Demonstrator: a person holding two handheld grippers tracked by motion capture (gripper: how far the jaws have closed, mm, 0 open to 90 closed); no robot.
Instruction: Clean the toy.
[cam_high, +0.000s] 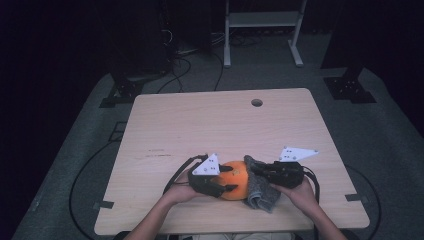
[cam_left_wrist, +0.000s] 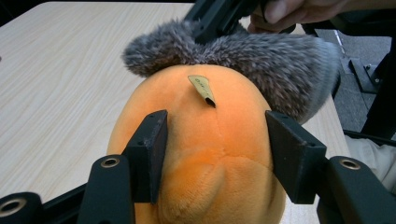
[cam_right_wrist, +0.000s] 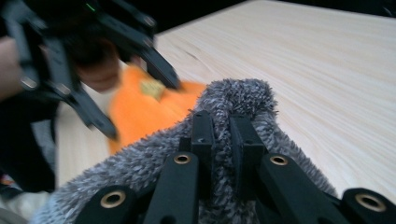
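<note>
Left gripper view, orange plush toy (cam_left_wrist: 205, 154), small tan tag (cam_left_wrist: 202, 88), print unreadable

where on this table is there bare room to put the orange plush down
Bare wood runs from the orange plush back to the round hole, and along the table at its left and right edges. The near middle is crowded: left gripper, right gripper and grey fuzzy cloth.

table (cam_high: 200, 120): wood, round hole (cam_high: 257, 102) (far edge) | white frame (cam_high: 262, 22) behind | cables (cam_high: 180, 70) on floor
</note>
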